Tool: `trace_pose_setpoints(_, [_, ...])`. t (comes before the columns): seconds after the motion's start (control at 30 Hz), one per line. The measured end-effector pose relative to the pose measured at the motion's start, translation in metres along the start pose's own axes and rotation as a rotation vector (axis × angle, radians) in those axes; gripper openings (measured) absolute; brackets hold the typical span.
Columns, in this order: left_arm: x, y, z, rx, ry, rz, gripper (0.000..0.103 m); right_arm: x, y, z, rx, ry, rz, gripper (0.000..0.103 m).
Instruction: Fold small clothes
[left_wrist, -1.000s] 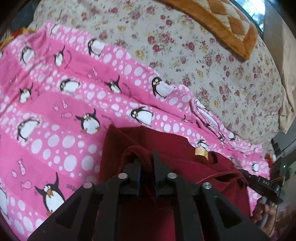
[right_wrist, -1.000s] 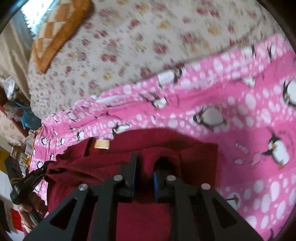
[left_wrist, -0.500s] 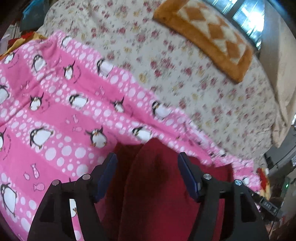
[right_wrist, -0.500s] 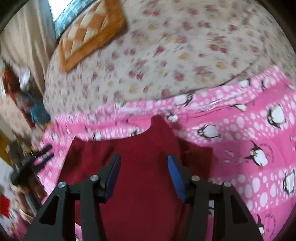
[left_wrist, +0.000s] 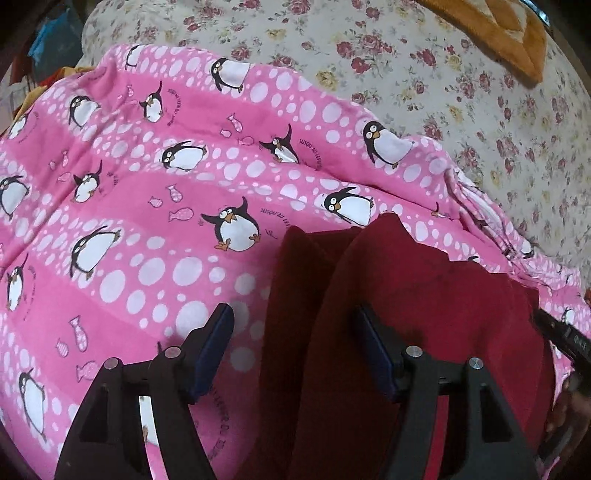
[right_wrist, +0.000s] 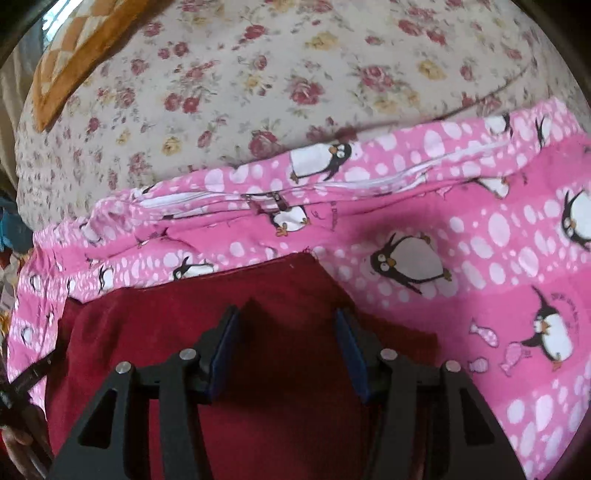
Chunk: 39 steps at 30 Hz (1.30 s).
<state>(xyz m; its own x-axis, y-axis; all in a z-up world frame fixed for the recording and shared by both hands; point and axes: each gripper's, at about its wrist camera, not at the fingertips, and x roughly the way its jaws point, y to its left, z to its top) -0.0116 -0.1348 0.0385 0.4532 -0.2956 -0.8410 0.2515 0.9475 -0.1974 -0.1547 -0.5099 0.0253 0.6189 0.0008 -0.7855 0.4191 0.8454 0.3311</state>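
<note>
While the dark red garment (left_wrist: 424, 332) lies spread on the pink penguin-print blanket (left_wrist: 147, 221), both grippers are held above it with jaws parted. The left gripper (left_wrist: 291, 350) is seen roughly half open — its blue pads (left_wrist: 214, 350) stand clear of the cloth, nothing pinched; the jaws have just been opening. The garment's left edge, with a darker folded strip, runs between the two fingers. The right gripper (right_wrist: 286, 354) is likewise about half open, red fabric (right_wrist: 277, 406) below its gap but not clamped; its jaws have just been opening too. The garment sits at the near side of the blanket. A floral bedsheet (right_wrist: 277, 74) is noted beyond — an orange checked cushion (right_wrist: 74, 55) at the far corner.
</note>
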Motion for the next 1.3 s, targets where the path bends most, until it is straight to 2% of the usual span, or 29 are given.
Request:
trace_pose_setpoints(0.13, [-0.026, 0.006, -0.004, -0.018, -0.017, -0.067, 0.047, -0.047, 0.007, -0.019, -0.036, 0.008, 0.032, 0.055])
trace_pose_setpoints(0.23, [-0.047, 0.006, -0.014, 0.0, -0.04, -0.097, 0.047, -0.081, 0.015, -0.049, -0.114, 0.013, 0.026, 0.055])
trace_pose_setpoints(0.33, [-0.058, 0.005, -0.026, 0.019, -0.033, -0.11, 0.047, -0.096, 0.017, -0.081, -0.155, 0.026, 0.023, 0.055])
trace_pose_setpoints(0.43, [-0.063, 0.008, -0.041, 0.015, 0.0, -0.102, 0.047, -0.089, 0.01, -0.111, -0.157, 0.053, 0.0, 0.055])
trace_pose_setpoints(0.5, [-0.066, 0.012, -0.052, -0.001, 0.024, -0.101, 0.047, -0.088, 0.01, -0.122, -0.197, 0.004, -0.008, 0.055])
trace_pose_setpoints(0.6, [-0.071, 0.022, -0.066, -0.068, 0.031, -0.122, 0.047, -0.1, 0.02, -0.127, -0.224, -0.004, -0.054, 0.055])
trace_pose_setpoints(0.7, [-0.069, 0.027, -0.072, -0.104, 0.043, -0.136, 0.047, -0.109, 0.027, -0.126, -0.173, 0.0, 0.018, 0.058])
trace_pose_setpoints(0.9, [-0.068, 0.02, -0.07, -0.066, 0.004, -0.091, 0.047, -0.111, 0.046, -0.125, -0.175, 0.002, 0.005, 0.06])
trace_pose_setpoints(1.0, [-0.059, 0.023, -0.068, -0.07, 0.032, -0.067, 0.047, -0.102, 0.066, -0.119, -0.195, 0.009, 0.016, 0.062])
trace_pose_setpoints(1.1, [-0.055, 0.024, -0.067, -0.066, 0.046, -0.07, 0.047, -0.094, 0.093, -0.114, -0.26, -0.007, -0.011, 0.062])
trace_pose_setpoints(1.3, [-0.05, 0.023, -0.062, -0.05, 0.053, -0.069, 0.047, -0.067, 0.142, -0.106, -0.296, 0.02, 0.068, 0.062])
